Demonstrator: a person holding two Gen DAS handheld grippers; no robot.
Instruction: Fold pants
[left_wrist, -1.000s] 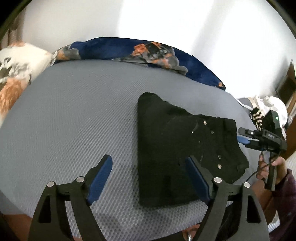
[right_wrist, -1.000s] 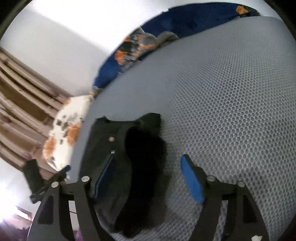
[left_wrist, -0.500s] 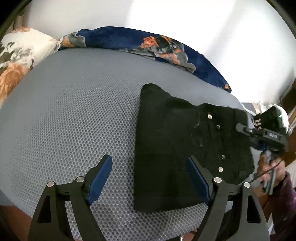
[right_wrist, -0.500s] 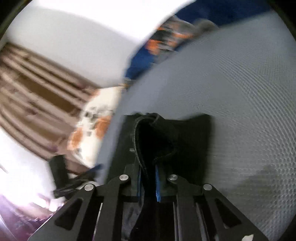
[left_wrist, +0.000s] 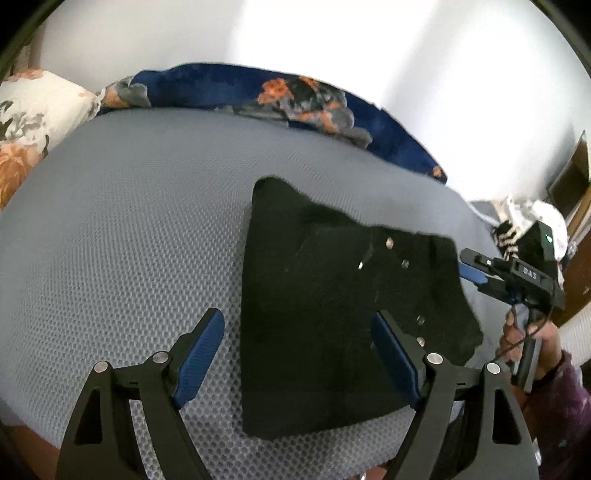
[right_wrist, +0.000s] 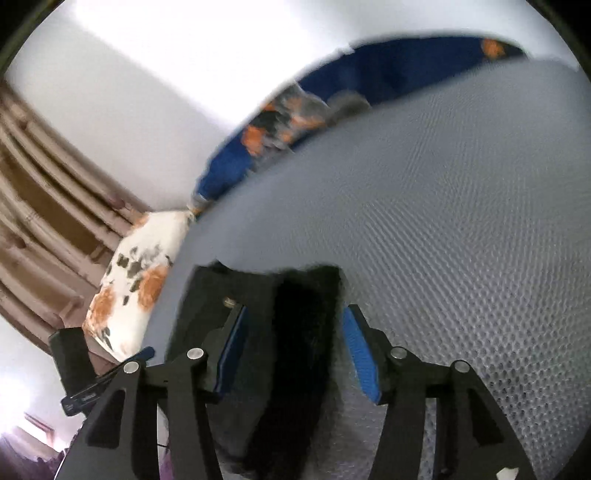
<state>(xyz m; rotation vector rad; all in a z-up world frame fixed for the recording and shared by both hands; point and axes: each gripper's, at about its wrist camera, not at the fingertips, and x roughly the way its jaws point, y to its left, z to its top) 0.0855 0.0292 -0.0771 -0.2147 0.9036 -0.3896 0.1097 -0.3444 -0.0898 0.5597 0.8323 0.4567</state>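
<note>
pants: folded, on bed | left tool: released | right tool: opening, apparently released

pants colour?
Black, with small silver studs; the pants lie folded on the grey mattress. Clearest in the left wrist view.

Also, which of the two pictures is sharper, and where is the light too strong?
Left wrist view: mostly sharp, the mesh of the grey mattress is crisp, though the black pants lose nearly all detail in darkness. Right wrist view: motion blur smears the blue blanket and the mattress texture, and the white wall is washed out. Both bend straight lines at the rim.
</note>
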